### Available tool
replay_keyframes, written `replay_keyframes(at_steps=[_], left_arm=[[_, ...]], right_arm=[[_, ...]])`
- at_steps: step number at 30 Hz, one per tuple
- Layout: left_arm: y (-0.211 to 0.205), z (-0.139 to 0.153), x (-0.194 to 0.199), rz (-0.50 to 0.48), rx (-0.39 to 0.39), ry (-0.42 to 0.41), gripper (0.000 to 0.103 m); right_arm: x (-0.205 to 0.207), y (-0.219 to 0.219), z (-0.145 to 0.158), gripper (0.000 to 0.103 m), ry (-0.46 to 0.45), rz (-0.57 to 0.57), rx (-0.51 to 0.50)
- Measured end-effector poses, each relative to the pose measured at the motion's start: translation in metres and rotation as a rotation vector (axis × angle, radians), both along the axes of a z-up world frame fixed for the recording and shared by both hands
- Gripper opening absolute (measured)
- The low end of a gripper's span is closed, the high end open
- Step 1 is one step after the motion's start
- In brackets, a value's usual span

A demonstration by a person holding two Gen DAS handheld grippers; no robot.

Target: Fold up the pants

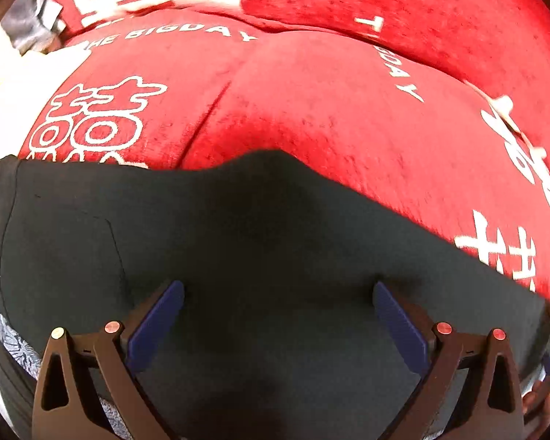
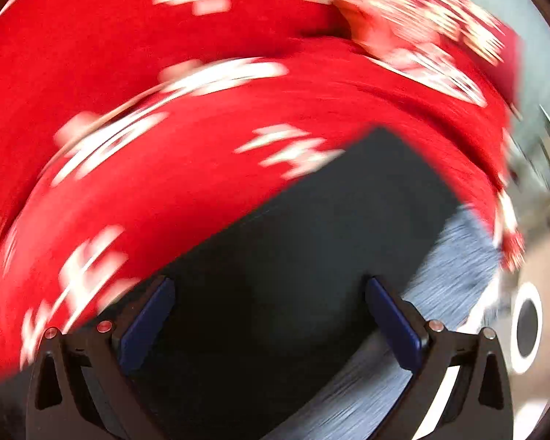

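Dark pants lie flat on a red blanket with white characters. They fill the lower half of the left wrist view, with a bump in their far edge. My left gripper hovers over them, open, its blue pads wide apart with nothing between. In the blurred right wrist view the pants run diagonally, one corner pointing up right. My right gripper is open above them, its blue pads spread and holding nothing.
A grey patterned cloth lies under the pants' right edge, and its strip shows at lower left. A grey crumpled item sits at the far left. Fingers of a hand show at lower right. A white ring-shaped object lies beyond the blanket.
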State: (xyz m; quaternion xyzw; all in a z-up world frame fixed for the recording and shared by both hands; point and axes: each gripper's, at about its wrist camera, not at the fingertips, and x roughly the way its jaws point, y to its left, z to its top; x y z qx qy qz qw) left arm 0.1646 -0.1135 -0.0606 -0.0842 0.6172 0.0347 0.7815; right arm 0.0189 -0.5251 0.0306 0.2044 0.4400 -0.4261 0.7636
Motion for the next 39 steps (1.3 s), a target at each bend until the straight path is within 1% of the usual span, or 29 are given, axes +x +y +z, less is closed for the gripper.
replay_keyframes(at_steps=[1,3,5,7,8,9,10,11,12,13,15,16,18,21,22,23,24,25,28,31,32,33,34,35,36,37,39], left_arm=[[0.0,0.0,0.0,0.016,-0.002,0.005,0.103],[-0.001,0.0,-0.002,0.046,0.004,0.016,0.103],[0.002,0.003,-0.01,0.093,0.019,0.025,0.103],[-0.004,0.007,-0.03,0.114,0.01,0.012,0.103],[-0.011,0.008,-0.041,0.097,0.014,0.01,0.103],[-0.019,0.008,-0.05,0.068,0.025,0.005,0.103],[-0.031,0.009,-0.062,0.015,0.053,-0.012,0.103],[-0.038,0.009,-0.068,-0.017,0.069,-0.021,0.103],[-0.046,0.01,-0.074,-0.055,0.08,-0.032,0.103],[-0.049,0.01,-0.076,-0.075,0.082,-0.037,0.103],[-0.051,0.009,-0.074,-0.116,0.087,-0.035,0.103],[-0.048,0.009,-0.071,-0.106,0.087,-0.031,0.103],[-0.026,0.006,-0.065,-0.037,0.058,-0.023,0.103],[0.002,0.002,-0.054,0.045,0.035,-0.023,0.103],[0.008,0.0,-0.051,0.055,0.019,-0.017,0.103],[0.015,-0.001,-0.048,0.069,0.001,-0.009,0.103],[0.018,-0.002,-0.046,0.075,-0.001,-0.005,0.103],[0.021,-0.002,-0.043,0.077,0.001,0.0,0.103],[0.027,-0.001,-0.039,0.091,0.002,0.017,0.103],[0.032,0.006,-0.045,0.109,0.049,0.03,0.103],[0.033,0.011,-0.048,0.104,0.063,0.01,0.103],[0.034,0.018,-0.05,0.099,0.073,-0.02,0.103],[0.034,0.022,-0.051,0.096,0.087,-0.038,0.103],[0.034,0.027,-0.052,0.09,0.113,-0.063,0.103],[0.036,0.031,-0.052,0.086,0.135,-0.083,0.103],[0.037,0.032,-0.051,0.085,0.145,-0.092,0.103],[0.049,0.034,-0.047,0.112,0.163,-0.106,0.103]], right_arm=[[-0.002,-0.013,0.003,0.103,0.001,-0.03,-0.006],[-0.002,-0.028,0.007,0.103,-0.008,-0.062,0.018],[-0.007,-0.023,0.016,0.103,-0.021,-0.115,0.023],[-0.022,0.001,0.025,0.103,-0.056,-0.164,0.004],[-0.031,0.02,0.026,0.103,-0.094,-0.166,0.004],[-0.035,0.036,0.025,0.103,-0.112,-0.155,0.002],[-0.037,0.055,0.023,0.103,-0.121,-0.129,-0.008],[-0.038,0.079,0.018,0.103,-0.113,-0.084,-0.024],[-0.036,0.093,0.012,0.103,-0.097,-0.06,-0.026],[-0.035,0.102,0.005,0.103,-0.081,-0.051,-0.02],[-0.033,0.104,-0.007,0.103,-0.04,-0.062,-0.018],[-0.034,0.1,-0.009,0.103,-0.041,-0.076,-0.04],[-0.039,0.084,-0.006,0.103,-0.054,-0.116,-0.047],[-0.051,0.031,-0.004,0.103,-0.078,-0.221,0.006],[-0.053,0.021,-0.004,0.103,-0.085,-0.234,0.019],[-0.055,-0.001,-0.002,0.103,-0.094,-0.252,0.041],[-0.054,-0.009,-0.001,0.103,-0.088,-0.257,0.043],[-0.051,-0.026,0.002,0.103,-0.069,-0.251,0.036],[-0.048,-0.056,0.005,0.103,-0.051,-0.243,0.042],[-0.054,-0.062,0.014,0.103,-0.04,-0.284,0.085],[-0.061,-0.053,0.023,0.103,-0.049,-0.33,0.066],[-0.065,-0.045,0.028,0.103,-0.073,-0.342,0.043],[-0.069,-0.023,0.039,0.103,-0.121,-0.329,-0.009],[-0.067,-0.006,0.045,0.103,-0.132,-0.298,-0.037],[-0.061,0.02,0.05,0.103,-0.14,-0.235,-0.067],[-0.057,0.037,0.052,0.103,-0.146,-0.189,-0.076],[-0.037,0.091,0.048,0.103,-0.143,-0.015,-0.05]])
